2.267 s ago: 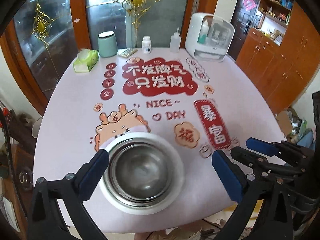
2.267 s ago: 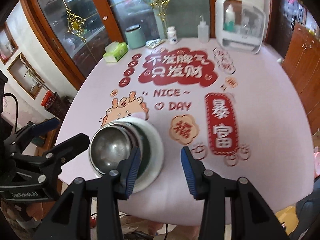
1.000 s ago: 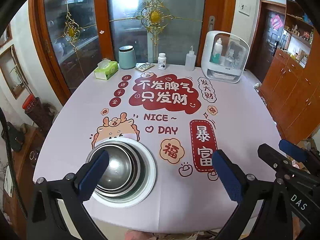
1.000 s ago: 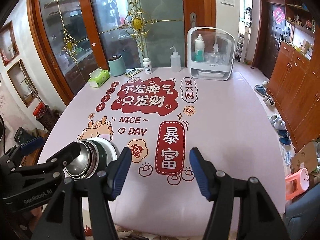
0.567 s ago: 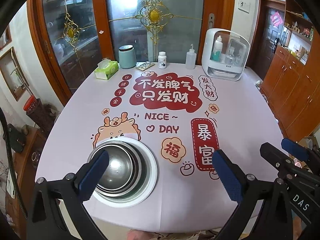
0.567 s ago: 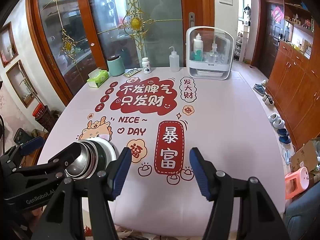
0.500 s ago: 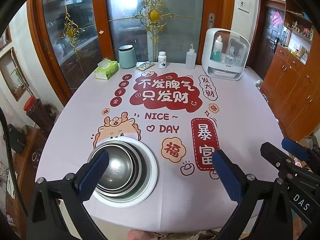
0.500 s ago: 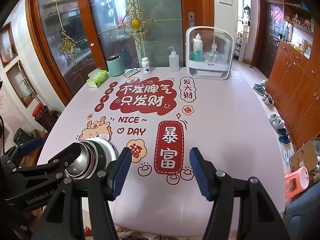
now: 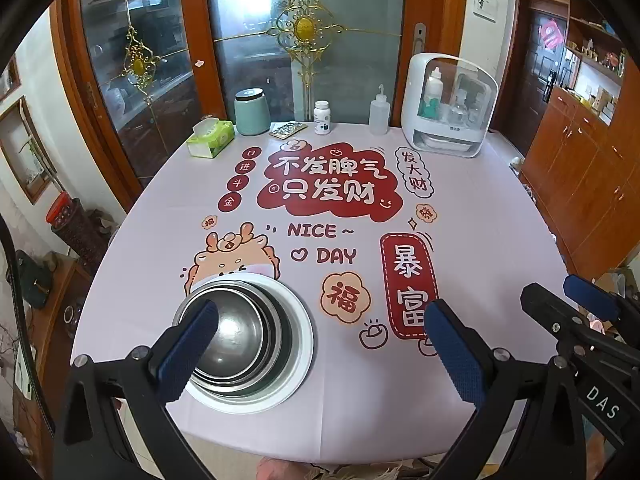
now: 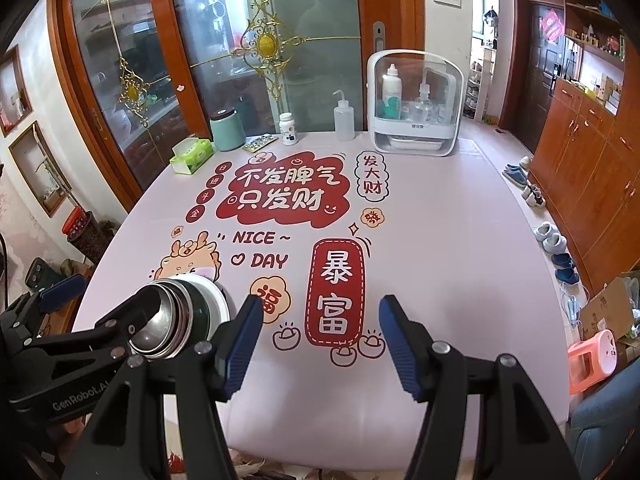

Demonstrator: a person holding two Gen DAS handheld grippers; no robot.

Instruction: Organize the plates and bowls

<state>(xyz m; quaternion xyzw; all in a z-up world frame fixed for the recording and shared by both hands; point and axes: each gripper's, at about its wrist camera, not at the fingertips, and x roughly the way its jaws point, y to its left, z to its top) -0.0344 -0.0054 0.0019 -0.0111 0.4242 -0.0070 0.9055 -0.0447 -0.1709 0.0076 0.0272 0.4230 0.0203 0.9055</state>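
Now your left tongs [image 9: 320,340] and right tongs [image 10: 320,338] have pulled back, both open and empty; the nested steel bowls [image 9: 236,336] sit stacked in the white round plate [image 9: 296,344] on the worktop [image 9: 480,216], so organizing looks finished.

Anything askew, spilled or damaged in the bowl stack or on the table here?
Only slightly: the steel bowls sit nested but off-centre, toward the left of the white plate. No spill or damage shows. Both grippers, left and right, are open and empty.

Bowls [image 9: 236,336] nested on plate [image 9: 298,356] — table's [image 9: 480,216] near-left; bottles [image 9: 322,117] behind.
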